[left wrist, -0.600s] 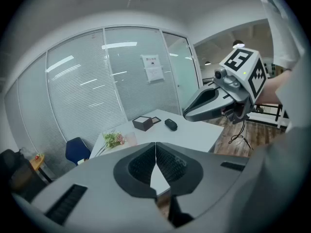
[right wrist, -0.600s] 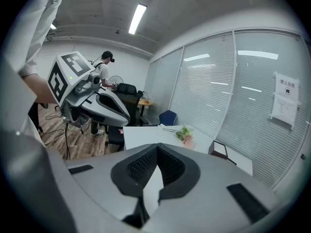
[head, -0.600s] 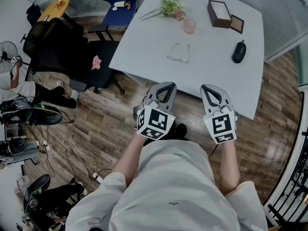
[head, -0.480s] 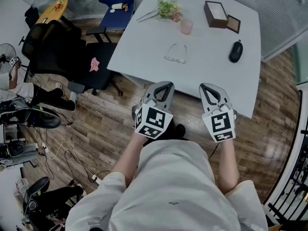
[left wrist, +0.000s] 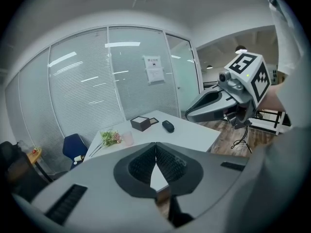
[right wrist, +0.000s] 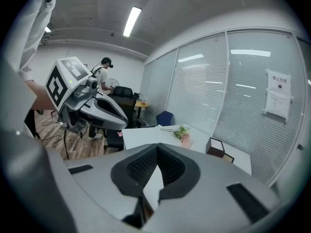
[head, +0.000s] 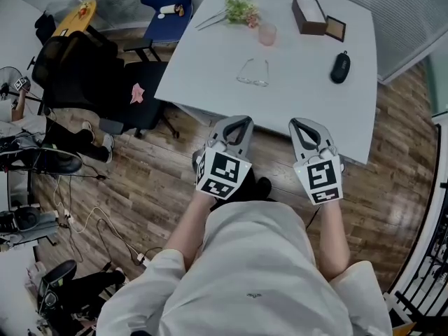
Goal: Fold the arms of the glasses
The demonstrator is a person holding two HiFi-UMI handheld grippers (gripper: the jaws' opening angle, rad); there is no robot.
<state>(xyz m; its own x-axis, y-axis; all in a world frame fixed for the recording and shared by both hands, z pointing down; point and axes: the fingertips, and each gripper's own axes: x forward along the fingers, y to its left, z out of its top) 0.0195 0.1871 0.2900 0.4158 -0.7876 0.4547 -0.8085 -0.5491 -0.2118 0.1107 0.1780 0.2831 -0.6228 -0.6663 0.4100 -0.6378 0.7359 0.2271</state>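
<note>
Near the pink cup (head: 267,35) on the worktop (head: 301,110), the glasses (head: 253,73) lie unfolded, well apart from the left claw (head: 237,120) and right claw (head: 302,123), both closed and empty; approaching closed risks shoving the frame.

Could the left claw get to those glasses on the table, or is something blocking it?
Probably yes. The left claw hangs shut just short of the near edge of the table, and only bare tabletop lies between it and the glasses. It would need to open first.
</note>
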